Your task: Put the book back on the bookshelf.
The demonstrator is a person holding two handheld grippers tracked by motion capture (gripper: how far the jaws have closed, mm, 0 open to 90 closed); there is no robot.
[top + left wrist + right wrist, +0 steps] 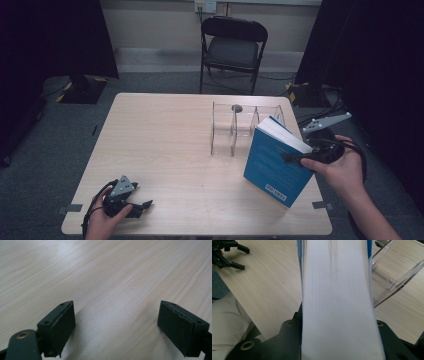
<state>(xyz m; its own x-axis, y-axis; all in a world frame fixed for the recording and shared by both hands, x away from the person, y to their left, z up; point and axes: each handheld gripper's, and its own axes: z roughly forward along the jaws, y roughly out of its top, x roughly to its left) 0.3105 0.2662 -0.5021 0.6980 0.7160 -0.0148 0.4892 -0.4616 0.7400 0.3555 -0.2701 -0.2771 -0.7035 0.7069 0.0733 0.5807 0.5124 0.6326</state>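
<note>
Blue book (274,162) is off the table, tilted, held at the right near side of the tabletop, just in front of the clear acrylic rack (235,131). In the right gripper view the page block (337,302) runs straight up between the jaws, blue covers on either side; the jaws press on both covers. So the right gripper (300,159) is clamped on the book across its thickness, fore-edge facing the camera.

Rack stands upright at the back right of the table (165,150), with open slots between its dividers; a small dark object (237,107) sits at its top edge, and I cannot tell what it is.

Left gripper (142,207) rests at the near left corner, well apart from book and rack. In its own view the jaws stand wide apart over bare wood, holding nothing.

Step in hand, as I judge it: carrying the book toward a slot. Next move calls for squaring the book to the dividers, bringing it upright, then lowering it in without nudging the rack. Left gripper may need to steady the rack.
</note>
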